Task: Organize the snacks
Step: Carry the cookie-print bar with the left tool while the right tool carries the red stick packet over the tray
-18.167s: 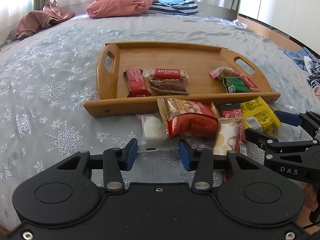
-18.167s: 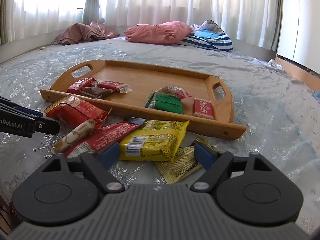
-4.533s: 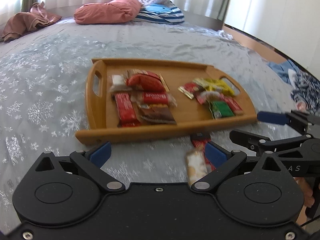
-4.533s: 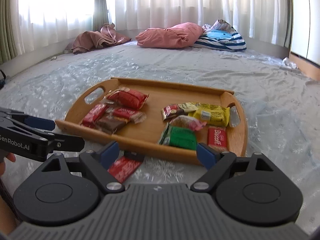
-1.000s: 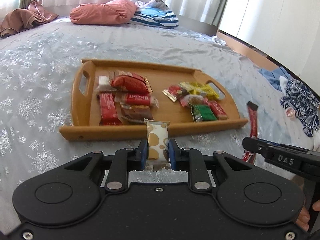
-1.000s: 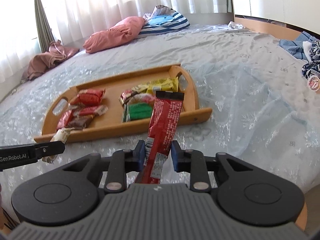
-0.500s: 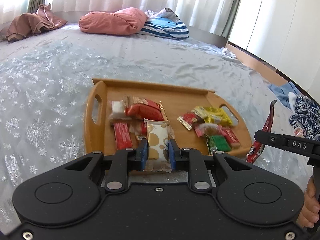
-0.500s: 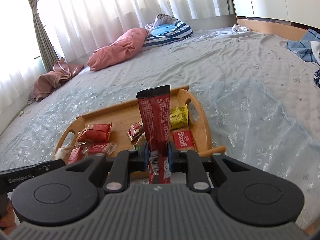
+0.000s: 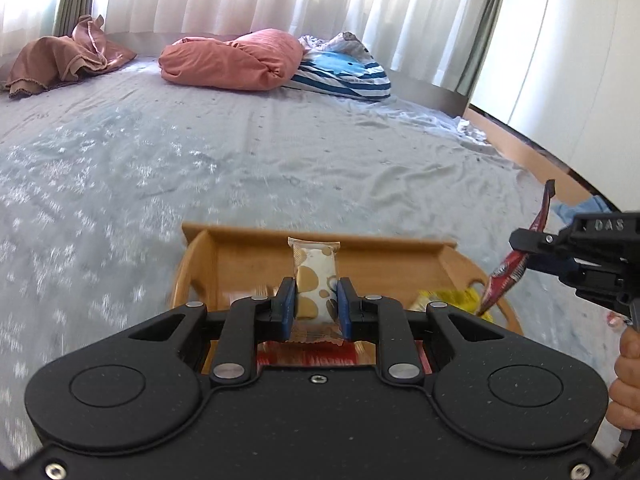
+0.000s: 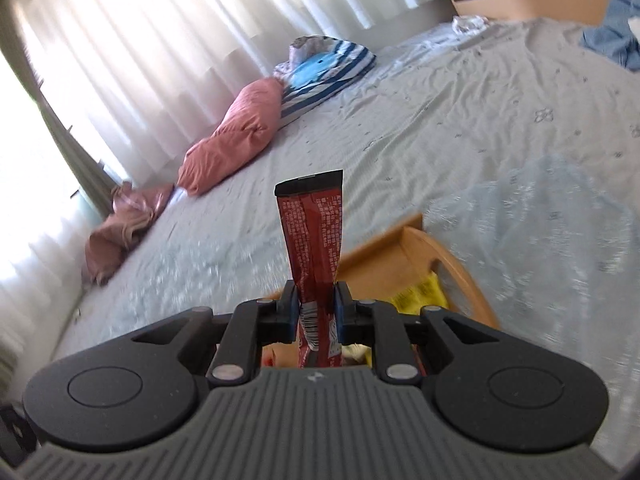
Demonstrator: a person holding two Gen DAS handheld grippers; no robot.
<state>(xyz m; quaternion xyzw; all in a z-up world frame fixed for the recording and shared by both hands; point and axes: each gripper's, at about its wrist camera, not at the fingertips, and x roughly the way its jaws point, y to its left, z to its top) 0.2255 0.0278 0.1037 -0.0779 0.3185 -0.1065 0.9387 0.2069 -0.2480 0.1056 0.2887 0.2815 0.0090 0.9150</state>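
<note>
My left gripper (image 9: 316,292) is shut on a white snack pack with brown spots (image 9: 314,268) and holds it upright over the near part of the wooden tray (image 9: 248,252). The tray lies on the grey bed cover. My right gripper (image 10: 315,300) is shut on a long red snack packet (image 10: 314,232), which stands up between its pads above the tray's right end (image 10: 456,264). From the left wrist the right gripper (image 9: 520,246) shows at the right edge with the red packet (image 9: 508,272) hanging in it. A yellow snack (image 10: 420,296) lies in the tray; the gripper bodies hide the other snacks.
A pink pillow (image 9: 232,60), a blue striped cushion (image 9: 344,72) and a brown cloth heap (image 9: 60,60) lie at the bed's far side by the curtains. Blue clothes (image 10: 612,40) lie at the right. A person's hand (image 9: 628,380) holds the right gripper.
Both grippers have moved forward and up over the tray with their snacks, so the tray now sits low and partly hidden. The right gripper has rolled, and the red packet stands straighter.
</note>
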